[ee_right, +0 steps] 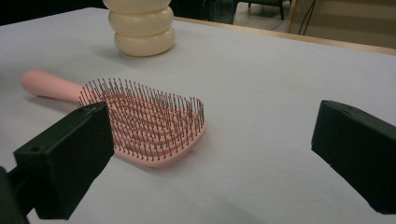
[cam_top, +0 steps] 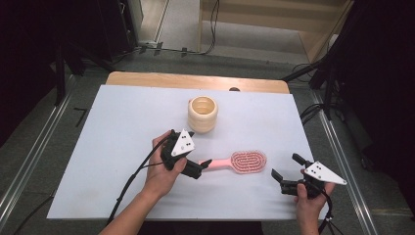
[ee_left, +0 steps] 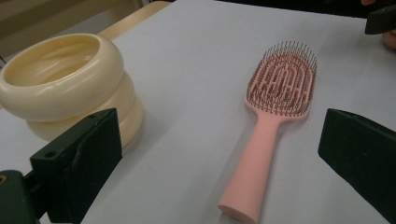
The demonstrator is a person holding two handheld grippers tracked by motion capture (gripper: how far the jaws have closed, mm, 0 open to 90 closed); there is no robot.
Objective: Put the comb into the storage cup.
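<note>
Centrally, a pink hairbrush (cam_top: 240, 163) lies bristles-up on the white table (cam_top: 112, 147), nearer than the cream cup (cam_top: 202, 114). Left gripper (cam_top: 201, 164), jaws spread, straddles its handle, apparently for grasping. Right gripper (cam_top: 285, 172) waits released, just right of the brush head.

No legible text, seemingly.

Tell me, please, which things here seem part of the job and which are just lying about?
Likely in play: pink hairbrush; cream ringed cup; left gripper, jaws open at the brush handle; right gripper, jaws open.

Lying about: black cables on the floor.
</note>
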